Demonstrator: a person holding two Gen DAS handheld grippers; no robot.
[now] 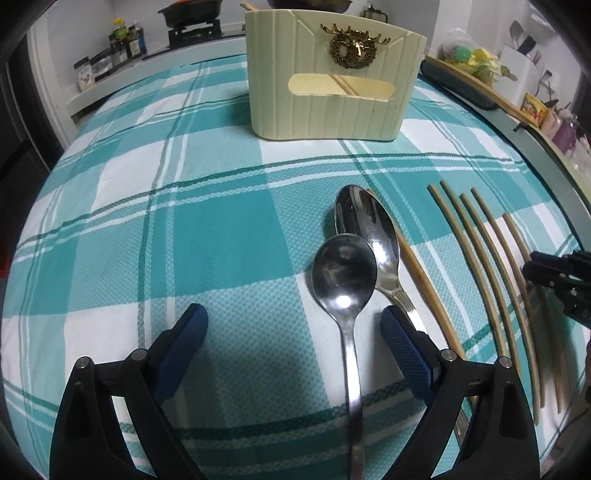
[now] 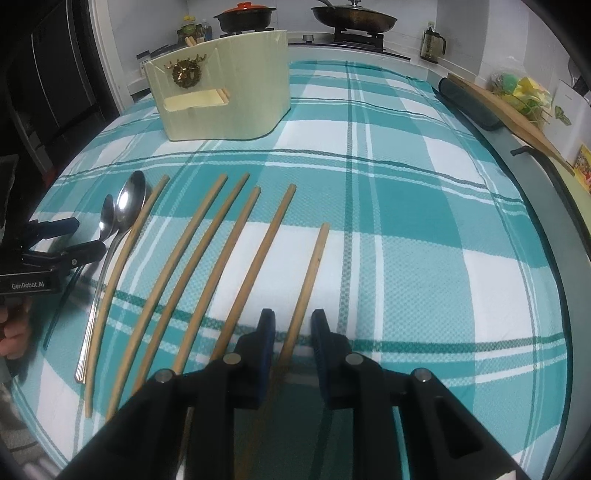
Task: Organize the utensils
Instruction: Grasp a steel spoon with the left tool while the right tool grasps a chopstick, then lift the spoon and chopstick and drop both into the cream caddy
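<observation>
Through the left wrist view I see my left gripper (image 1: 293,325) with its blue pads spread wide, low in the frame, over the teal-and-white checked tablecloth (image 1: 147,229). The round spoon (image 1: 345,275) lies between the two fingers, its handle running down to the bottom edge, and neither pad touches it. The right pad sits on or just above the handle of the longer spoon (image 1: 364,221), whose bowl lies partly under the round one; I cannot tell whether they touch. Right of the spoons a row of wooden chopsticks (image 1: 476,251) fans toward the lower right. The cream utensil holder (image 1: 328,88) stands upright at the top centre, with a gold wreath ornament (image 1: 352,46) on its front and chopstick shafts showing through its slot. In the right wrist view my right gripper (image 2: 293,328) sits at the bottom centre, its jaws narrowed with a small gap, and the rightmost chopstick (image 2: 312,273) runs down between the fingers; I cannot tell whether the pads press on it, since gaps show on both sides. In that view the holder stands at the upper left, and the left gripper is at the left edge beside the spoons. Pans (image 2: 352,16) sit on the stove at the top.
</observation>
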